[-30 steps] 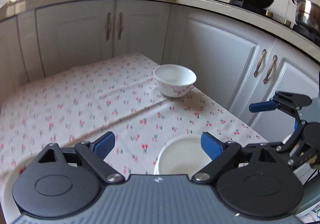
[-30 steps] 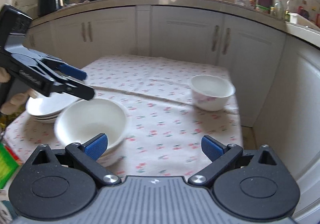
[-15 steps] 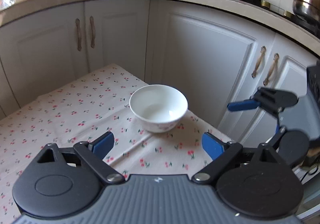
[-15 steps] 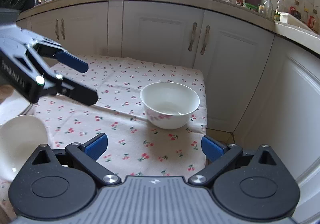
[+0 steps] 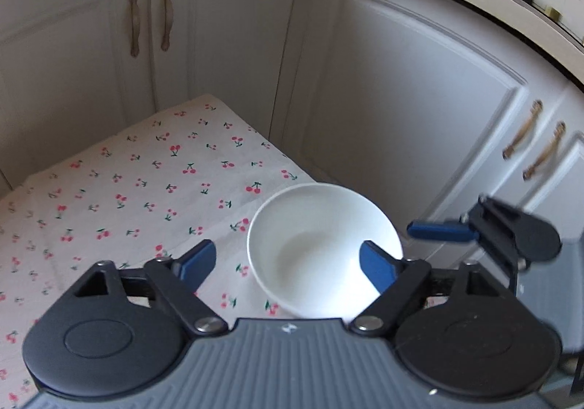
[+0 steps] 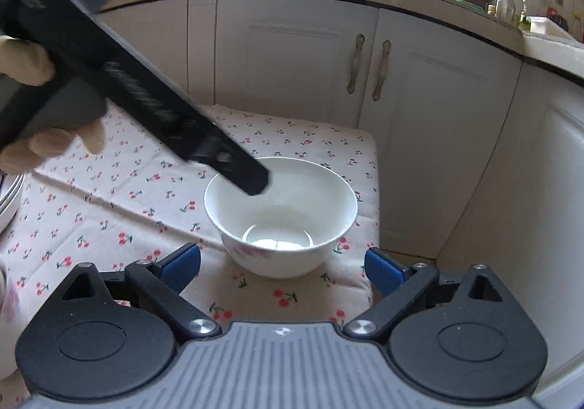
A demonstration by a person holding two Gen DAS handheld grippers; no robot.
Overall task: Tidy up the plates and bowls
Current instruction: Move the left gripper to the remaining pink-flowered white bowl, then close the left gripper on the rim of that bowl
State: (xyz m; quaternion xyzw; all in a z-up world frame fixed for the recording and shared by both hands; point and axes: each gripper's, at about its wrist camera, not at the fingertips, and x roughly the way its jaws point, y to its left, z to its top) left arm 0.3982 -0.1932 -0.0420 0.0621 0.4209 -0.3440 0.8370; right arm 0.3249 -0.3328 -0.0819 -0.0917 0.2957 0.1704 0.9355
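Two grippers converge on one white bowl at the corner of a kitchen table, seen from my remote station. Largest in view are the white cabinets (image 6: 292,55) behind; below them the cherry-print tablecloth (image 5: 138,190) covers the table. At the left edge of the right wrist view a stack of plates (image 6: 9,201) shows only as a sliver. The bowl (image 6: 281,215) stands upright and empty near the table's far right corner, close to the edge. My right gripper (image 6: 283,265) hangs just short of it, jaws spread wide, pinching nothing. My left gripper (image 5: 288,263) hovers above it, likewise spread and empty, one fingertip (image 5: 376,268) over the rim; in the right wrist view a dark finger of that tool crosses the rim's far side. I judge the risks plain: both tools closing at once could collide, and a nudge from either finger could slide the bowl off the nearby edge, since smooth glazed ware slips easily on cloth
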